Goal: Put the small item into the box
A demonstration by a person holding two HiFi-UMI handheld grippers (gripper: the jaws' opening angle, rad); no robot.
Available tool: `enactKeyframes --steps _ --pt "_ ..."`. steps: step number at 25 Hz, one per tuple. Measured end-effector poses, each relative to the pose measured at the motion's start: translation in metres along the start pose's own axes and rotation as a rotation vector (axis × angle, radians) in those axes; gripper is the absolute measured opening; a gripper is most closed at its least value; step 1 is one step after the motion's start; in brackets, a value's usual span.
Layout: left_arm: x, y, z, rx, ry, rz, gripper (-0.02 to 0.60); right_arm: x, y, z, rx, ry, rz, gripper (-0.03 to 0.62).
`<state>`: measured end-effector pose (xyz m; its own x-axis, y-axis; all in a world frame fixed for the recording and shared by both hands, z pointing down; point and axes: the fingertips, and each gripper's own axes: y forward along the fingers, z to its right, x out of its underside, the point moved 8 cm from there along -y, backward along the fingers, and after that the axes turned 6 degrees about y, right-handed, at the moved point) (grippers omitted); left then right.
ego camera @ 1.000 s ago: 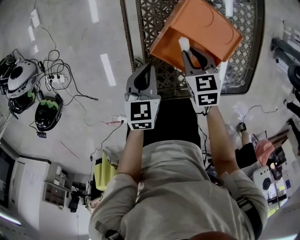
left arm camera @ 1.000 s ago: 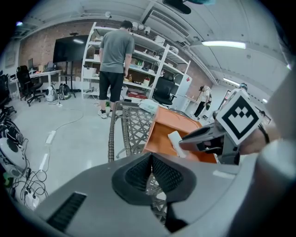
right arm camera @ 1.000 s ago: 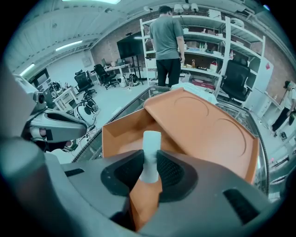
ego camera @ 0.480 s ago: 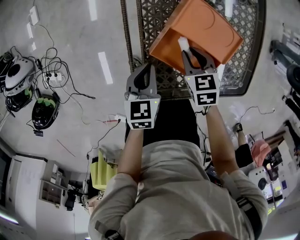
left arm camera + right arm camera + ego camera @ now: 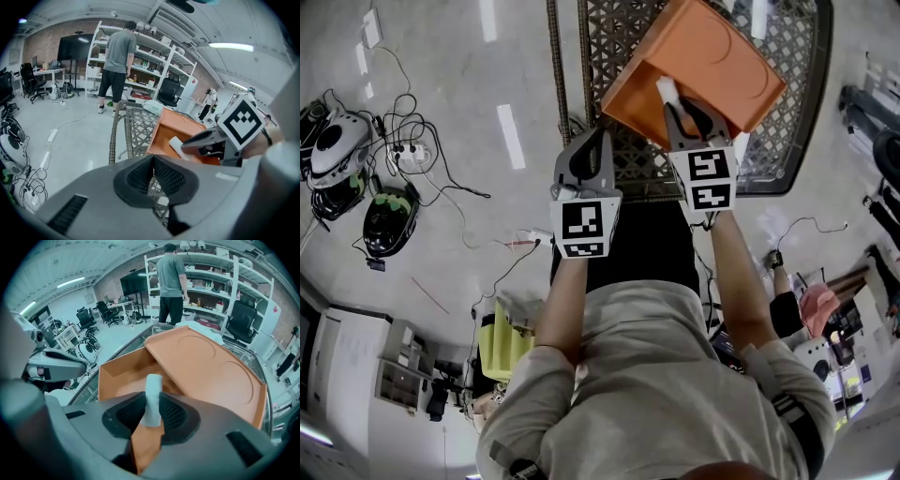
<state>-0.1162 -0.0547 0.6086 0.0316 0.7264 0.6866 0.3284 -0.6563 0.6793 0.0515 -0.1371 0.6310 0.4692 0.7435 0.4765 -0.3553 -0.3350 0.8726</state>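
An orange box (image 5: 675,70) with its lid (image 5: 722,47) raised stands on a dark lattice table (image 5: 623,159). My right gripper (image 5: 673,101) is shut on a small white item (image 5: 667,89), holding it upright over the box's near edge; in the right gripper view the white item (image 5: 152,399) stands between the pads above the open box (image 5: 122,376). My left gripper (image 5: 598,141) hovers left of the box over the table's edge, jaws together with nothing in them. The left gripper view shows the box (image 5: 180,136), the white item (image 5: 177,146) and my left gripper (image 5: 153,176).
The table has a rope-like rim (image 5: 555,75). Helmets (image 5: 337,155) and cables (image 5: 417,155) lie on the floor at the left. A person (image 5: 117,61) stands at white shelves (image 5: 154,61) beyond the table. An office chair (image 5: 243,319) stands by the shelves.
Nothing has visibly moved apart from a slight shift of the head view; both grippers hold their places.
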Motion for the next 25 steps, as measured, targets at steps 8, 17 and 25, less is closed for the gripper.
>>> enactKeyframes --steps 8,17,25 --pt "-0.001 -0.004 0.000 0.006 0.009 0.000 0.009 0.000 -0.002 0.001 0.021 0.026 0.022 0.096" --pt "-0.025 -0.023 0.001 0.020 0.053 0.029 0.009 -0.006 -0.029 -0.014 0.006 0.029 0.082 0.161" --pt "-0.047 -0.041 0.009 0.075 0.102 0.056 0.009 -0.018 -0.065 -0.025 0.040 0.057 0.178 0.138"
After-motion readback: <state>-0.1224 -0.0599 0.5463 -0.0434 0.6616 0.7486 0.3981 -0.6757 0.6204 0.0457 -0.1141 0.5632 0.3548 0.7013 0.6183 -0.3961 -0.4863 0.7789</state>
